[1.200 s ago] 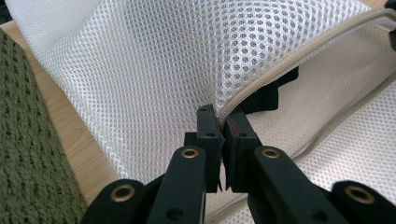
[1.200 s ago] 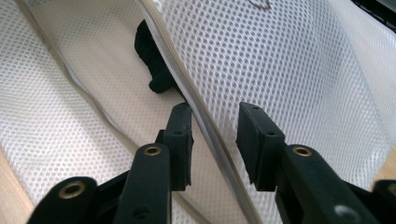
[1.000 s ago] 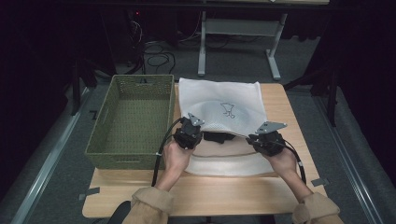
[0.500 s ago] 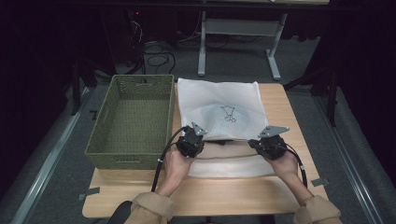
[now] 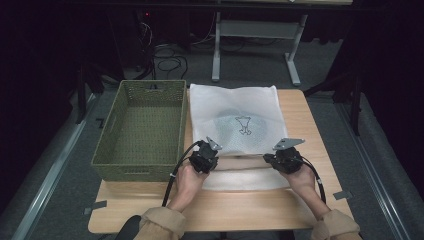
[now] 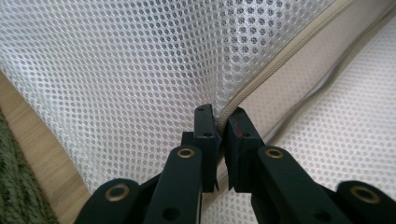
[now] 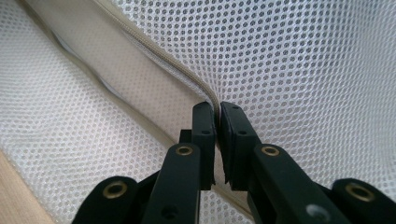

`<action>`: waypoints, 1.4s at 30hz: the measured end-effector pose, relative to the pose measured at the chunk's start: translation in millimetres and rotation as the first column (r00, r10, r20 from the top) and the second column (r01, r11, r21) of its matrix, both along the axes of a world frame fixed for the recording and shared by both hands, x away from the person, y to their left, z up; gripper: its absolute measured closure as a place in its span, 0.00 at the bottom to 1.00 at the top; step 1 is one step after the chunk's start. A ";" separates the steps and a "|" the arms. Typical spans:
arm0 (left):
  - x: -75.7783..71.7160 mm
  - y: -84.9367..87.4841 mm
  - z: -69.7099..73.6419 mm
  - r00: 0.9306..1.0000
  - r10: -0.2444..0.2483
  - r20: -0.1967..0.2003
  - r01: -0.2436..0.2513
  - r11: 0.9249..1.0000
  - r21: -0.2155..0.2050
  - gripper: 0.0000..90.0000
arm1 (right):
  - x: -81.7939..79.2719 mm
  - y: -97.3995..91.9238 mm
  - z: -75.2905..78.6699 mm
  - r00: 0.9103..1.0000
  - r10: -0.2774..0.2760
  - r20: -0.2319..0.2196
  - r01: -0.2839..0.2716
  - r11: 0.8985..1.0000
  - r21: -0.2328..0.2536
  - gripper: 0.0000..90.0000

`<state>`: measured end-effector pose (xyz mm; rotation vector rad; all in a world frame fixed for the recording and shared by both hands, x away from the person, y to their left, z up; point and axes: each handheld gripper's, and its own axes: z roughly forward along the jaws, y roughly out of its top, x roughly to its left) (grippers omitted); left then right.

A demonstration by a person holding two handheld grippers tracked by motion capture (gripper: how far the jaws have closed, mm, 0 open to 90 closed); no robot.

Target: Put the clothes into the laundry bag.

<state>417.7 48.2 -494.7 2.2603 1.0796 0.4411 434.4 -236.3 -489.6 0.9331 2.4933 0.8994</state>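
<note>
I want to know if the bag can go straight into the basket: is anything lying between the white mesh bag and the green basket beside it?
Nothing visible does. The mesh bag lies right beside the green basket, whose inside looks bare. Both the left gripper and the right gripper are shut on the bag's zipper edge.

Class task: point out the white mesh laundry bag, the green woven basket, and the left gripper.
White mesh laundry bag (image 5: 250, 100), high view, upper panel.
Green woven basket (image 5: 107, 155), high view, left wall.
Left gripper (image 6: 220, 122), left gripper view, between its fingertips on the zip edge.
</note>
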 end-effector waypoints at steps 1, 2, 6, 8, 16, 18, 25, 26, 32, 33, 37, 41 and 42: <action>1.0 -0.3 -2.4 1.000 0.002 -0.006 -0.002 1.000 0.004 0.93 | 0.6 0.4 -1.4 1.000 0.003 -0.001 -0.003 1.000 -0.005 0.95; 1.9 -0.3 -3.8 1.000 0.001 -0.012 -0.001 1.000 0.011 0.93 | 1.3 0.9 -3.2 1.000 0.002 -0.006 -0.002 1.000 -0.009 0.94; 4.5 -2.5 -9.4 1.000 0.005 -0.024 -0.004 1.000 0.031 0.93 | 2.9 2.9 -8.6 1.000 -0.003 -0.018 0.003 1.000 -0.011 0.94; 5.6 -3.5 -11.9 1.000 0.006 -0.029 -0.004 0.999 0.040 0.93 | 3.1 4.2 -11.0 1.000 -0.008 -0.026 0.007 1.000 -0.012 0.94; 11.0 -4.6 -19.8 0.998 0.019 -0.052 -0.015 0.997 0.082 0.94 | 7.1 3.5 -18.4 0.998 -0.013 -0.062 0.013 1.000 0.001 0.94; 12.2 -4.3 -20.9 0.998 0.028 -0.056 -0.023 0.996 0.084 0.94 | 7.2 4.3 -19.6 0.998 -0.016 -0.068 0.016 1.000 0.003 0.94; 13.1 -7.2 -23.8 0.999 0.026 -0.038 -0.020 0.990 0.140 0.93 | 9.2 4.9 -24.5 0.996 -0.020 -0.086 0.020 1.000 0.002 0.93; 13.2 -6.6 -23.9 0.999 0.024 -0.037 -0.019 0.991 0.135 0.93 | 9.5 4.8 -24.7 0.996 -0.021 -0.087 0.021 1.000 0.002 0.92; 11.3 -4.5 -18.9 0.998 0.006 -0.056 -0.002 0.997 0.071 0.76 | 7.6 3.1 -19.6 0.995 -0.024 -0.100 0.028 0.998 0.048 0.79; 10.7 -4.3 -17.4 0.998 -0.004 -0.056 0.008 0.998 0.058 0.72 | 7.1 2.5 -18.0 0.994 -0.026 -0.103 0.032 0.998 0.058 0.77; 8.1 -2.4 -10.0 0.998 -0.040 -0.052 0.041 0.999 0.022 0.61 | 5.5 -2.4 -10.0 0.996 -0.022 -0.086 0.031 0.994 0.105 0.69; 4.2 2.8 -3.6 0.997 -0.055 -0.052 0.053 0.998 -0.024 0.56 | 2.0 -7.1 -3.2 0.997 -0.028 -0.076 0.037 0.991 0.132 0.66; 2.8 4.5 -2.1 0.997 -0.061 -0.050 0.059 0.998 -0.038 0.56 | 1.3 -7.8 -2.2 0.997 -0.027 -0.072 0.037 0.990 0.138 0.65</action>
